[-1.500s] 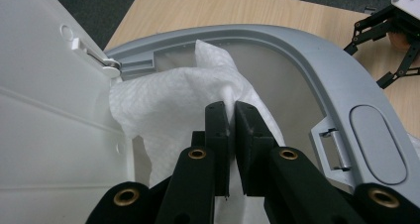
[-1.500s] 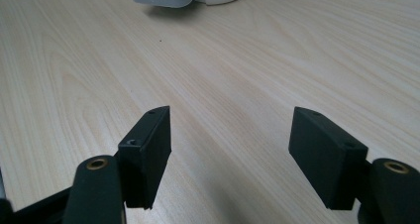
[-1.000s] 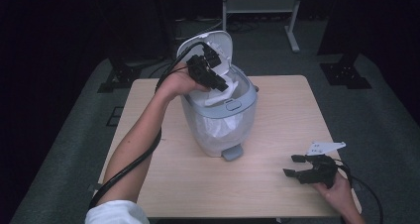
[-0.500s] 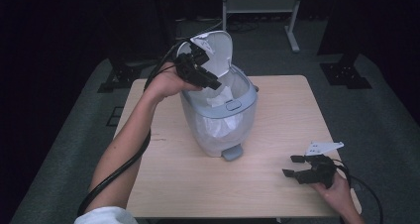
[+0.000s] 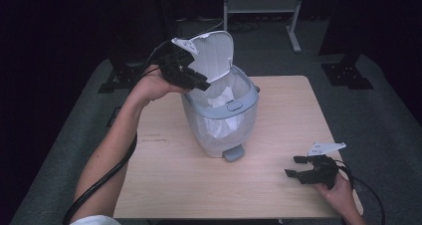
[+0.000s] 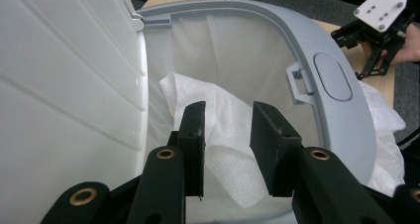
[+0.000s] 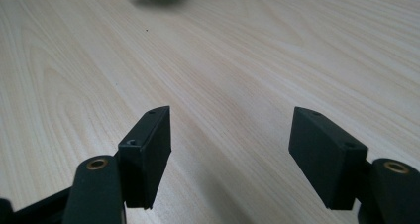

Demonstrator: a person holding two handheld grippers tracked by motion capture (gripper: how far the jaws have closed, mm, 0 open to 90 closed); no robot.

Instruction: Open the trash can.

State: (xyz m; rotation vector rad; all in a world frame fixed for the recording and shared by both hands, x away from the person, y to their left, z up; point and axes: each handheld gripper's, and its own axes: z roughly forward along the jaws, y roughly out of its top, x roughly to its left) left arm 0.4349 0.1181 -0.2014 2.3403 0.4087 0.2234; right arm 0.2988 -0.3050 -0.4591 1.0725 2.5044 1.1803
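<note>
A pale grey pedal bin (image 5: pixel 219 128) stands mid-table with its white lid (image 5: pixel 214 51) swung up. It is lined with a white bag, and a crumpled white paper towel (image 6: pixel 218 105) lies inside it. My left gripper (image 5: pixel 201 84) hovers at the bin's upper left rim beside the lid. Its jaws stand a little apart over the towel (image 5: pixel 219 98) with nothing between them, so the left gripper (image 6: pixel 227 135) is open. My right gripper (image 5: pixel 295 166) rests low over the table's front right, wide open and empty, and the right gripper view (image 7: pixel 230 149) has bare wood between its jaws.
The light wooden table (image 5: pixel 288 115) is bare around the bin. The bin's foot pedal (image 5: pixel 233 153) faces the front edge. The right hand's gripper (image 6: pixel 371 55) is seen past the bin's rim. Dark floor and stand legs surround the table.
My left gripper has drawn back to the left and slightly up from over the bin's mouth toward the lid. The right gripper has stayed put.
</note>
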